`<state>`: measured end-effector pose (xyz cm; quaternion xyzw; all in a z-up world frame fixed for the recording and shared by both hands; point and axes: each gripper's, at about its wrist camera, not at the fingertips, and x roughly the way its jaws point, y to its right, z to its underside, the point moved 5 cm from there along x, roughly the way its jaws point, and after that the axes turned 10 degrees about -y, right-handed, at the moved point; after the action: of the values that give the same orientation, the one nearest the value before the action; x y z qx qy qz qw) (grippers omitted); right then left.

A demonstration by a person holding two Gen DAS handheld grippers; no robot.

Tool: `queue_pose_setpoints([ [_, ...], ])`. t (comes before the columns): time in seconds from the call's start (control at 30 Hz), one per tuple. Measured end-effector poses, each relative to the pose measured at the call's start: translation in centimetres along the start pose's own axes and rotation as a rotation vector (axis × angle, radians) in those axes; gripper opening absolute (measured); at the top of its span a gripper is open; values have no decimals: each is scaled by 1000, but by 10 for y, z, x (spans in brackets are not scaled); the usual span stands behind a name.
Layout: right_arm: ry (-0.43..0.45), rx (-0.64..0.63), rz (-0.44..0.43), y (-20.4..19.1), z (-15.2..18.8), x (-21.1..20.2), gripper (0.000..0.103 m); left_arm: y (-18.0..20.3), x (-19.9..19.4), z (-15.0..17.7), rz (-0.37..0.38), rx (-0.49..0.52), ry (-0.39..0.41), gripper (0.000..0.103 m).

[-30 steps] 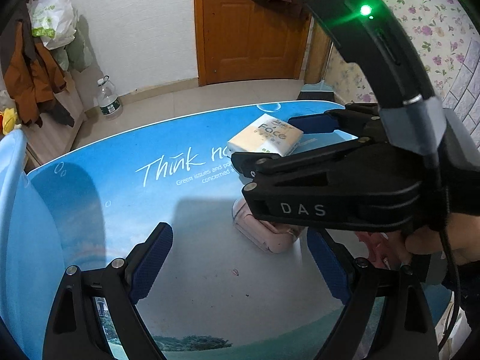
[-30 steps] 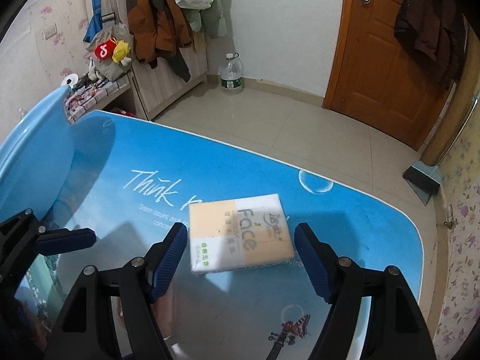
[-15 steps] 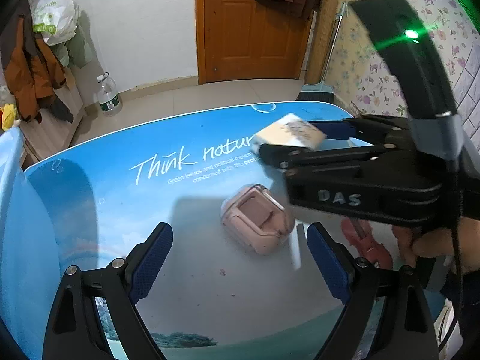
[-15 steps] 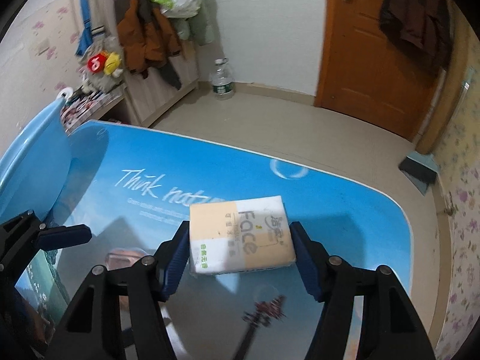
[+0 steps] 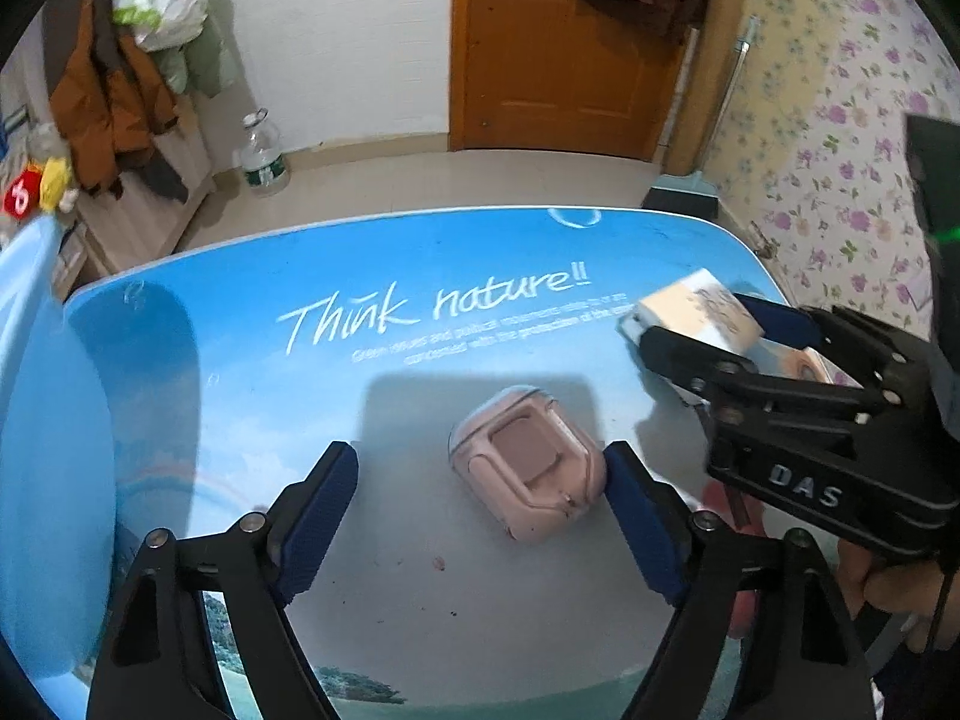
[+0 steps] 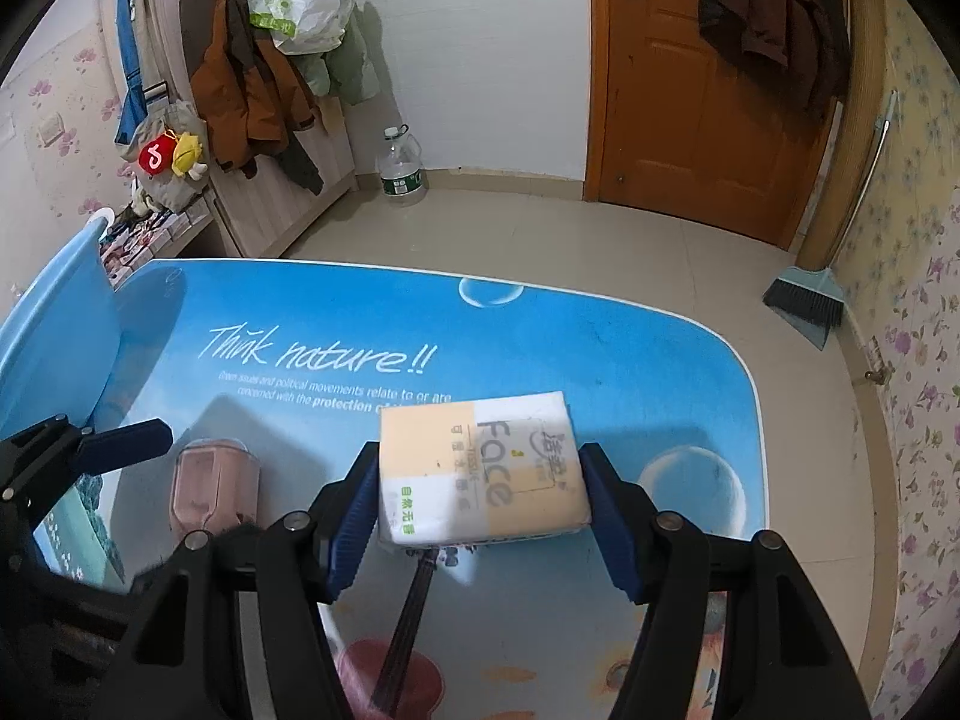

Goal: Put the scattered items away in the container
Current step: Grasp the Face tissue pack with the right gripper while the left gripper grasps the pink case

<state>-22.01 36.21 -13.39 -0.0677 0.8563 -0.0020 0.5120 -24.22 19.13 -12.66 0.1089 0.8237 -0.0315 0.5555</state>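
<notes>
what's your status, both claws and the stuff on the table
Right claw clamped on tissue pack, lifted off table. Left claw closing round pink case, not gripping yet. Blue tub at left, path clear.

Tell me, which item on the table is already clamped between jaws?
The tissue pack, squeezed between the right gripper's jaws. The pink case lies between the left gripper's closing jaws, one side still clear.

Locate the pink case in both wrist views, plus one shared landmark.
Left wrist: pink case at centre, on the table, just inside the near tongs' right-hand pad.
Right wrist: pink case lower left, left of the tissue pack.
Shared landmark: the "Think nature!!" lettering, just beyond the case in both.
</notes>
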Motion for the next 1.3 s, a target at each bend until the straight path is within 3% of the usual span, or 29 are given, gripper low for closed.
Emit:
queue_pose_setpoints([
  [0.37,21,3,-6,-5,-4,-5,66,-22,-5,7,-9,-31,2,81],
  [0.53,9,-19,-5,-13,-3,0,66,-8,-9,-1,-9,48,43,81],
  [0.7,1,-1,-6,-11,-5,5,66,-5,-1,-6,-3,51,29,80],
  [1.0,-5,-8,0,-10,-10,8,66,-7,3,-9,-13,52,41,55],
  [1.1,-4,-8,-2,-10,-10,7,66,-7,1,-8,-7,66,52,39],
  [1.3,3,0,3,-15,-7,3,66,-9,-3,-4,-6,81,47,39],
])
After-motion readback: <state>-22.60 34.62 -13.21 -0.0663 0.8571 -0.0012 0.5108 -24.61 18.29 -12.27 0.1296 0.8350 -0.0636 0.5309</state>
